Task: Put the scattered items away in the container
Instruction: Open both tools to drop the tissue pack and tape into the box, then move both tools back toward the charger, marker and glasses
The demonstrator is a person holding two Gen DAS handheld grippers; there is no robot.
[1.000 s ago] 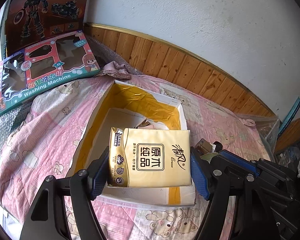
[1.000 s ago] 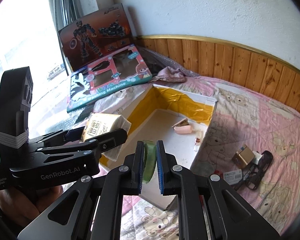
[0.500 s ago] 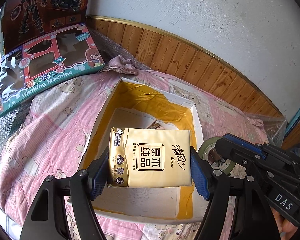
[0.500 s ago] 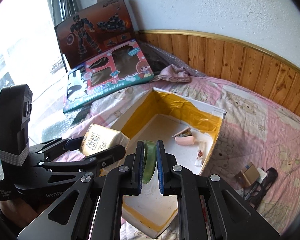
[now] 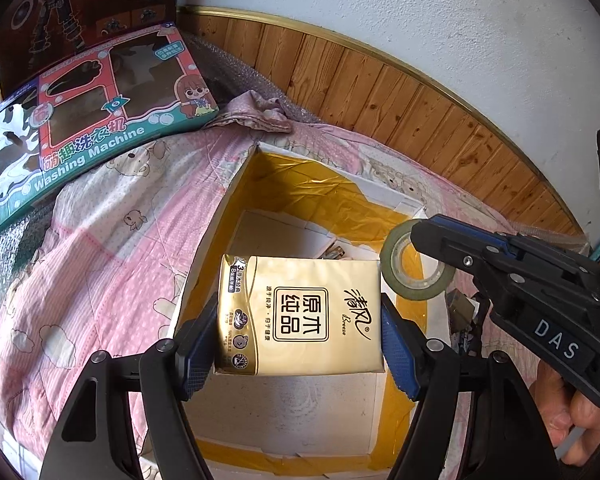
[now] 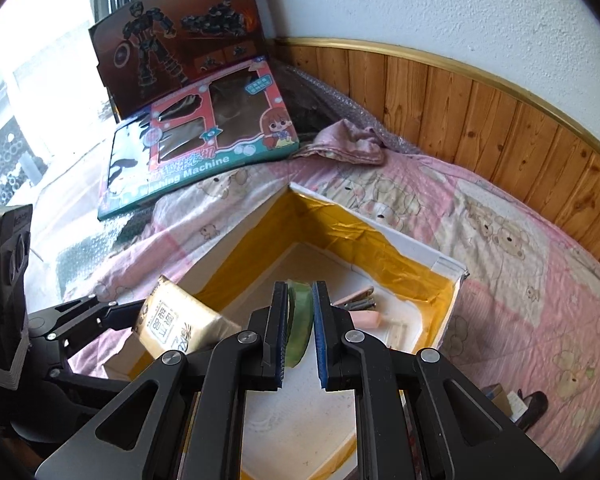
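**Tissues and tape over the box**

Tissues sat square between my left gripper (image 5: 300, 344), the jaws spread wide and pressed on the two short ends of the tissue pack (image 5: 298, 314). It looked soft and light, likely to dent under pressure, so a hold across the ends seemed right. My right gripper (image 6: 300, 336) was nearly closed, pinching the tape roll (image 6: 299, 326) through its flat sides; the roll seemed stiff and light, its smooth faces a little slippery. Just below and ahead of both pairs of jaws lay the container (image 5: 244, 184), a white box lined in yellow, open on the pink quilt (image 5: 100, 248). A few small items (image 6: 360, 308) already lay on its floor. Beyond it stood a toy washing-machine box (image 5: 88, 120), well apart. I judged both loads ready to drop.
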